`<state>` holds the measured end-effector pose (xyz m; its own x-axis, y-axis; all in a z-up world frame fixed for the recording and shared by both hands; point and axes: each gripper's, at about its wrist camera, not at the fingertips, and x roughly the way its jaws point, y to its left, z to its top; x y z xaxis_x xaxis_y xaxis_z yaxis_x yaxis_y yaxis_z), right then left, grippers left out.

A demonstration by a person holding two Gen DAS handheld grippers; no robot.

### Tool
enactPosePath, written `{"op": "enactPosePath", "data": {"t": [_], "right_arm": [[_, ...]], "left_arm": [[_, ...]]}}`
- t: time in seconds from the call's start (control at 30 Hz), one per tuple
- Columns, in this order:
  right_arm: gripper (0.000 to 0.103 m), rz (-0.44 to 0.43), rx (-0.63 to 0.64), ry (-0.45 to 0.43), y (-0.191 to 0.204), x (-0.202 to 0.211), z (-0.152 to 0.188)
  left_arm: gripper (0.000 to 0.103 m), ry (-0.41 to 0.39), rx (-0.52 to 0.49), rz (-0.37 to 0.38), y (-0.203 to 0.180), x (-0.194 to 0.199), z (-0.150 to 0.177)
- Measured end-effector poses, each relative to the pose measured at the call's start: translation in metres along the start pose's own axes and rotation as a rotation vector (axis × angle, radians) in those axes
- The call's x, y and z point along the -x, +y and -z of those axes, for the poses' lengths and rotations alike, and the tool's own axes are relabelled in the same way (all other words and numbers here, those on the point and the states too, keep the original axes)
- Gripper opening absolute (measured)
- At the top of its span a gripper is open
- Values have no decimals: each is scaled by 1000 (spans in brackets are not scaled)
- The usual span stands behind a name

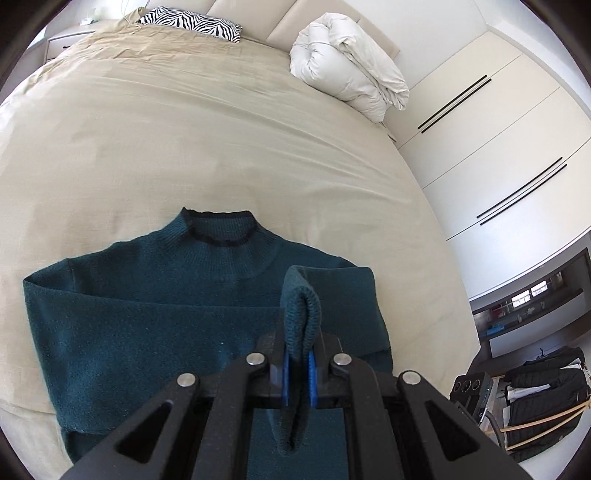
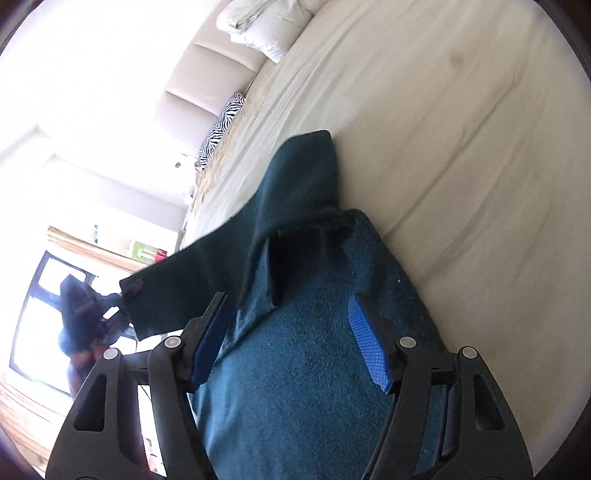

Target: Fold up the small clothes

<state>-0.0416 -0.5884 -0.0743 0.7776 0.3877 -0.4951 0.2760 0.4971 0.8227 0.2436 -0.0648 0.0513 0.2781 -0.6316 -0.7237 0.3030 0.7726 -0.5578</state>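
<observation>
Left gripper (image 1: pixel 298 363): jaws clamped on the ribbed sleeve cuff (image 1: pixel 301 314), which is pinched between the blue pads (image 1: pixel 284 373) and looped up above them. Cuff is held over the sweater body, so a sleeve fold-in is judged to be the step in hand.

Right gripper (image 2: pixel 291 354): jaws spread wide, nothing pinched. Teal knit is seen between and under the fingers (image 2: pixel 369 354); contact with the fabric cannot be confirmed from this view. Part of the garment is lifted off the bed just ahead of the right gripper; which part it is cannot be told.

Teal sweater (image 1: pixel 147 314): laid flat near the front edge of the bed, collar (image 1: pixel 218 229) pointed away, one sleeve already lying folded across the chest. Beige bedsheet (image 1: pixel 184 129) beyond it is wrinkled but bare.

Further back: rolled white duvet (image 1: pixel 347 62) and zebra pillow (image 1: pixel 192 22) at the headboard, well apart from the work. Wardrobe doors (image 1: pixel 480 122) to the side.

Risks, as judged:
- Only the cuff is gripped; knit can stretch or slip out of the pads if pulled fast.
- Body is not pinned by the right gripper, so the whole sweater could be dragged and the folded sleeve disturbed.
- If released high, the sleeve would land bunched, not flat.
</observation>
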Motion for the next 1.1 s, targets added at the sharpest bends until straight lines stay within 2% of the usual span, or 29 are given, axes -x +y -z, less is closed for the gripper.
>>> {"op": "enactPosePath", "data": {"t": [0.2,0.3,0.4,0.6,0.77,0.83,0.97,1.03,1.1], "right_arm": [[66,-138,-186,49,-11,-33,-8],[66,-152,-238,54,-1,-65,-8],[66,-132,-302,77,-7,-91,-18],[64,-211,-394,-41,-35,-83,-51],[60,-245,-395,-96,-52,-66,-57],[54,-232,-383,-106,-47,-79,-63],[48,-232,-378,-115,-55,-74,-62],[48,-230,-366,-115,-52,-83,-57],[48,-217,-344,-114,-54,-70,-53]], "left_arm": [[8,36,68,-17,45,-9,3],[8,52,103,-30,64,-19,5],[8,65,122,-29,74,-28,9],[8,82,144,-34,87,-42,16],[8,110,138,-59,94,-56,21],[8,115,137,-73,97,-62,22],[8,124,157,-64,110,-71,22],[9,124,160,-56,115,-74,21],[9,122,159,-48,117,-75,20]]}}
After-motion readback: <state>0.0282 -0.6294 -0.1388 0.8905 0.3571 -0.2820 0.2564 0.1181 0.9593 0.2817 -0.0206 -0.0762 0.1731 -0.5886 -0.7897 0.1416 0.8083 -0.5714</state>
